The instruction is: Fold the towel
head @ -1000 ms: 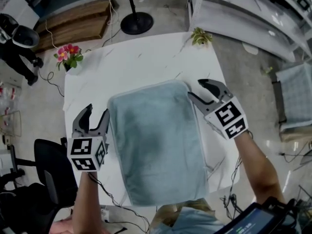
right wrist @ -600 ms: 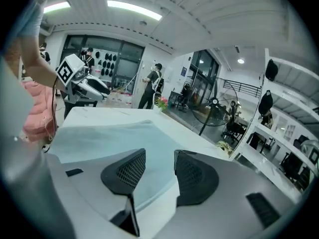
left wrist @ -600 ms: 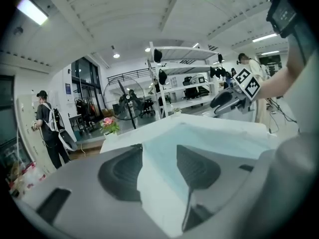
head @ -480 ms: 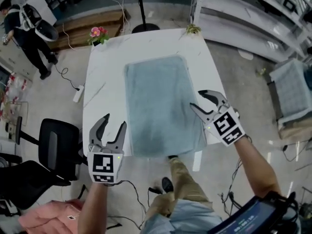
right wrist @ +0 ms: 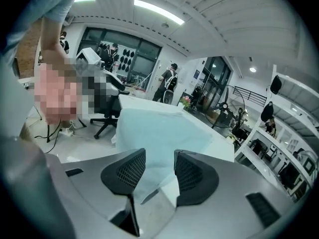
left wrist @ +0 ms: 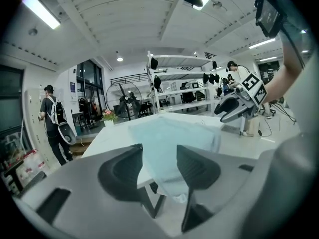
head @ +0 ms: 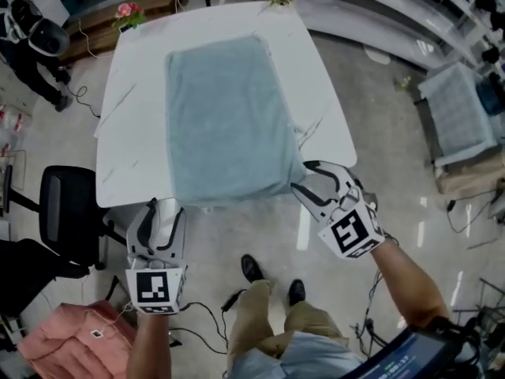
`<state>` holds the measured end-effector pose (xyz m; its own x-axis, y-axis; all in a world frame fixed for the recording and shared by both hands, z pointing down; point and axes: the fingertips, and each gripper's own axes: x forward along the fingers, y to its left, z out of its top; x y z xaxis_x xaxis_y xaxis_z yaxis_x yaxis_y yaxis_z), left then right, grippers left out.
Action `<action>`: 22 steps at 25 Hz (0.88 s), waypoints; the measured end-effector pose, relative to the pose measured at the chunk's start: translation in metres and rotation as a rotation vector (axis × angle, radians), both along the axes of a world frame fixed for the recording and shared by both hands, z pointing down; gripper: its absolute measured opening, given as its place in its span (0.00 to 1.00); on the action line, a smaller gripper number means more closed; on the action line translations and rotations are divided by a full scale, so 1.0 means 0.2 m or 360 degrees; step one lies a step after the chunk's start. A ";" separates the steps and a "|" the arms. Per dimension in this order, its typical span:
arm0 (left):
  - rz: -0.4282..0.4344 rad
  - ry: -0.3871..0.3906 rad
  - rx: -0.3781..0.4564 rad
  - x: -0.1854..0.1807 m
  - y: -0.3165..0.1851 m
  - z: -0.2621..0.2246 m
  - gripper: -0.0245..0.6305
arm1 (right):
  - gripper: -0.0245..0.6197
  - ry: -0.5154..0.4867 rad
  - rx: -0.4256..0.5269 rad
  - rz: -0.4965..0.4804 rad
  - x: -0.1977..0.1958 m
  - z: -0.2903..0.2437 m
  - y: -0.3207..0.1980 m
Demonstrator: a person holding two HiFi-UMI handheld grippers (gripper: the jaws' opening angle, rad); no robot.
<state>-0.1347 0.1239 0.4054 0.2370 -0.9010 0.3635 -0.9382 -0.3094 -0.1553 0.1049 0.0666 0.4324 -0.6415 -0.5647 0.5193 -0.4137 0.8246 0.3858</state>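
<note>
**A:** Head view first: where is the towel?

**B:** The pale blue towel (head: 225, 117) lies spread flat on the white table (head: 138, 133), in the upper middle of the frame. Its near edge hangs a little over the table's near edge.

**A:** And my grippers?

**B:** Your left gripper (head: 158, 212) is at the lower left, below the table edge and clear of the cloth. Your right gripper (head: 304, 178) is right of centre, with its tips close by the towel's near right corner.

**A:** Is either one holding anything?

**B:** No. In the left gripper view your jaws stand apart, and the towel's hanging edge shows beyond the gap. The right gripper view is the same: the jaws are spread and the corner of the cloth lies past them, not pinched. Both are released.

**A:** What else is around?

**B:** A black chair (head: 67, 204) stands at the left, beside the table. Pink flowers (head: 126, 10) sit at the table's far left corner. A person (head: 31, 42) stands in the upper left. A pink cloth (head: 55, 342) lies at the lower left.
</note>
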 end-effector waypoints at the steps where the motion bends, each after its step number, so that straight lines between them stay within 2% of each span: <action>1: -0.0010 0.0012 -0.0014 0.03 0.04 0.03 0.37 | 0.34 -0.0006 -0.0010 -0.0001 0.03 0.04 0.05; 7: -0.0050 0.0021 -0.0010 0.19 0.26 0.26 0.37 | 0.34 -0.0023 -0.0188 -0.0006 0.22 0.45 0.30; 13: -0.0043 0.0062 -0.0128 0.31 0.37 0.53 0.37 | 0.36 -0.0101 -0.0339 0.0039 0.26 0.79 0.18; 19: -0.0056 0.0002 -0.0177 0.22 0.35 0.69 0.37 | 0.40 -0.0202 -0.0469 -0.0037 0.16 0.95 0.04; 22: -0.0086 -0.0014 -0.0174 0.16 0.33 0.71 0.37 | 0.37 -0.0213 -0.0512 -0.0099 0.11 1.01 0.04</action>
<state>-0.1037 0.1906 0.5477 0.1854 -0.8673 0.4620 -0.9527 -0.2740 -0.1319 0.1269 0.0750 0.6345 -0.7441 -0.3435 0.5730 -0.3880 0.9204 0.0479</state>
